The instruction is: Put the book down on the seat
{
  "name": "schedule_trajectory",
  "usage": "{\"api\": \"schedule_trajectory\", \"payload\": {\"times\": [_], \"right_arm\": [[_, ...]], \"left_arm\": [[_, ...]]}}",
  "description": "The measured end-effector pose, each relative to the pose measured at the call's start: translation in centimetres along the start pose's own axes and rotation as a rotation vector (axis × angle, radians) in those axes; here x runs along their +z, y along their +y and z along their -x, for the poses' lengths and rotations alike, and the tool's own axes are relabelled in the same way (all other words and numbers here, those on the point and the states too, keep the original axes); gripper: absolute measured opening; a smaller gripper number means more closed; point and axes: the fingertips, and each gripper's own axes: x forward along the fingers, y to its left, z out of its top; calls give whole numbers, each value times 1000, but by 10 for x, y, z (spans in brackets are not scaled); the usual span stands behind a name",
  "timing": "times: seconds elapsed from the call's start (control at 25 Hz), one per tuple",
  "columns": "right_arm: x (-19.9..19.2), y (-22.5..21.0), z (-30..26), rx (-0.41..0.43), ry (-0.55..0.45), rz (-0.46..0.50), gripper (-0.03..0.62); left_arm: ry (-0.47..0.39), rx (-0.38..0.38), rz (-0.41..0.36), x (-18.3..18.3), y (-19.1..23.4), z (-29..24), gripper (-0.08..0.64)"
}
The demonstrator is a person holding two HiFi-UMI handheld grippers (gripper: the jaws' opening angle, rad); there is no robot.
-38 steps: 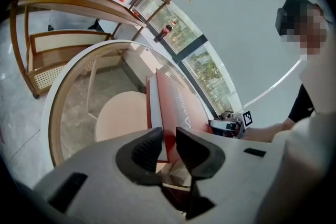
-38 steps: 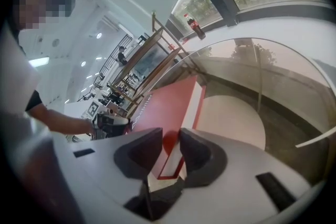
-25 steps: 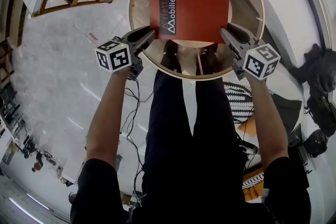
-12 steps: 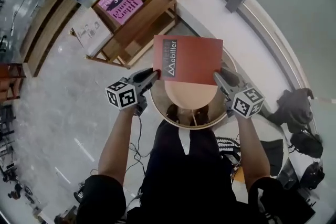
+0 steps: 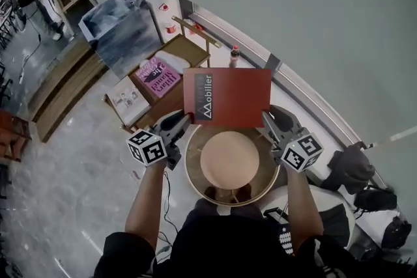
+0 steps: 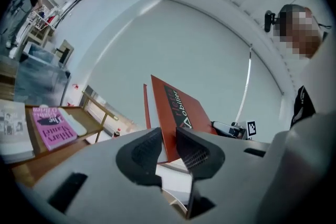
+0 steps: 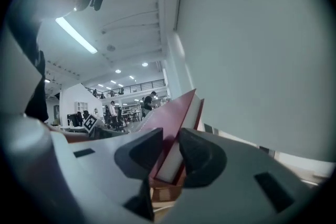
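A red book with white lettering on its cover hangs in the air, held flat between both grippers. My left gripper is shut on its left edge and my right gripper is shut on its right edge. In the left gripper view the red book runs between the dark pads. The right gripper view shows the red book with its white page edge between the jaws. Far below it sits the round pale seat inside a wooden hoop frame.
A low wooden shelf holds a pink book and a white booklet. A bottle stands by the curved wall base. Dark bags lie at the right. The person's legs stand beside the seat.
Both grippers have lifted the book high above the seat. The seat now looks smaller and lies below the book, and more of the room shows.
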Motion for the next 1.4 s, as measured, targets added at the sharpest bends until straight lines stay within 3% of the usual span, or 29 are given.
{"api": "schedule_trajectory", "payload": {"times": [0.4, 0.68, 1.0, 1.4], "right_arm": [[131, 57, 39, -27, -260, 222, 107], [193, 86, 94, -33, -365, 355, 107], [223, 127, 129, -91, -457, 433, 104], [228, 160, 143, -194, -471, 471, 103]], "left_arm": [[-172, -134, -237, 122, -77, 16, 98], [-261, -222, -368, 165, -150, 25, 97], [-338, -302, -460, 194, -193, 50, 97], [-339, -416, -464, 208, -203, 58, 97]]}}
